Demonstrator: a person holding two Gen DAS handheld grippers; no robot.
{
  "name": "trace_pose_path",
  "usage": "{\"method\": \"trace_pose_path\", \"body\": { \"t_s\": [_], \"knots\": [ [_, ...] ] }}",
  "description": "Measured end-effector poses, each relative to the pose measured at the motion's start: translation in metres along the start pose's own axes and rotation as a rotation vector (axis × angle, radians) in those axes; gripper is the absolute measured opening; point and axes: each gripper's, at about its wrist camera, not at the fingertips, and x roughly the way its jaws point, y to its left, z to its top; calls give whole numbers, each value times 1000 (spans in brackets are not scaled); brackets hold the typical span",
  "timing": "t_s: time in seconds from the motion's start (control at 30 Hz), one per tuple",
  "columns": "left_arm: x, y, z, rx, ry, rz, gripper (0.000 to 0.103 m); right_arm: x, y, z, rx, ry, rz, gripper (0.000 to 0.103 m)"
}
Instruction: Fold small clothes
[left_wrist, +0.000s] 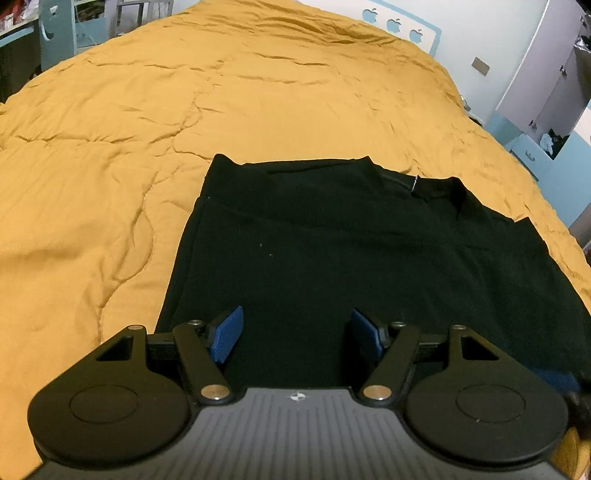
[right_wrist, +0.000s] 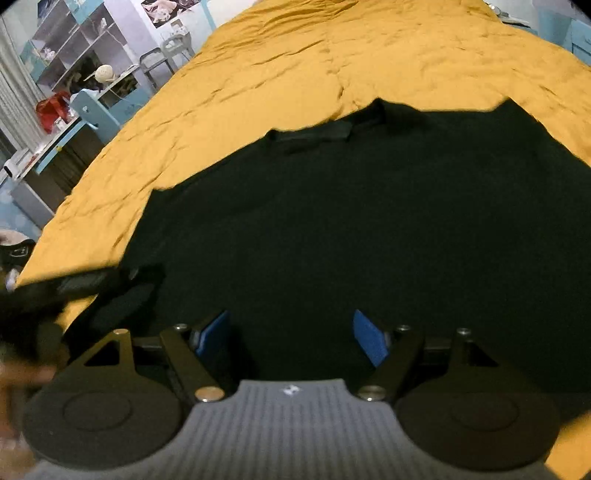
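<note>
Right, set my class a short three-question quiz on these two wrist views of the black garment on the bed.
1. True or false: the left gripper is shut on the black knit garment.
2. The garment lies on: A) a wooden table, B) a mustard-yellow quilted bedspread, C) a tiled floor?
3. Fill in: the right gripper has flat finger pads coloured ____.

Key:
1. False; its jaws stand apart.
2. B.
3. Blue.
</note>
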Motion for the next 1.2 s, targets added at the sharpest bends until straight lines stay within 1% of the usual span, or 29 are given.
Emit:
{"method": "trace_pose_path", "body": {
  "t_s": [0.07,0.1,0.13,0.17,0.33,0.4,0.43,0.5,0.57,0.6,0.7,0.77,0.8,0.83,0.87,0.93,1.0,1.03,1.1,1.2],
  "knots": [
    [0,1,0,2,2,-1,79,-4,0,-19,29,56,11,71],
    [0,1,0,0,2,-1,79,-5,-2,-26,36,53,4,71],
    [1,1,0,0,2,-1,79,-6,-1,-32,10,26,4,71],
    [1,1,0,4,4,1,79,-5,1,-36,-18,17,-2,71],
    [3,0,-2,16,5,1,81,7,4,-46,-70,-13,-26,76],
    [1,0,-2,15,-3,-3,82,8,8,-48,-105,-23,-39,77],
    [-2,1,-2,4,-17,-21,79,6,9,-49,-113,-25,-45,77],
    [-10,4,3,19,-33,-73,74,-1,16,-45,-129,-36,-57,77],
    [-25,9,11,21,-63,-92,73,-16,22,-43,-131,-70,-19,76],
    [-33,13,15,20,-81,-101,73,-22,29,-42,-155,-87,6,76],
    [-56,33,30,-33,-115,-154,73,-35,66,-48,-327,-155,18,76],
    [-65,50,37,-61,-131,-171,73,-37,93,-57,-464,-189,21,75],
    [-67,57,40,-76,-126,-170,73,-37,103,-62,-503,-194,45,75],
    [-68,66,43,-91,-117,-172,73,-34,113,-65,-531,-179,89,75],
    [-66,76,45,-107,-103,-189,73,-31,123,-69,-560,-161,117,73],
    [-62,90,47,-151,-84,-239,73,-23,141,-76,-628,-149,133,70],
    [-57,105,47,-186,-71,-282,74,-13,158,-84,-719,-162,106,70],
    [-55,110,47,-192,-66,-287,74,-6,164,-87,-767,-166,84,69],
    [-47,118,46,-195,-51,-281,74,7,174,-93,-836,-163,59,65],
    [-30,130,46,-218,-21,-283,74,20,180,-103,-903,-170,25,64]
  ]
}}
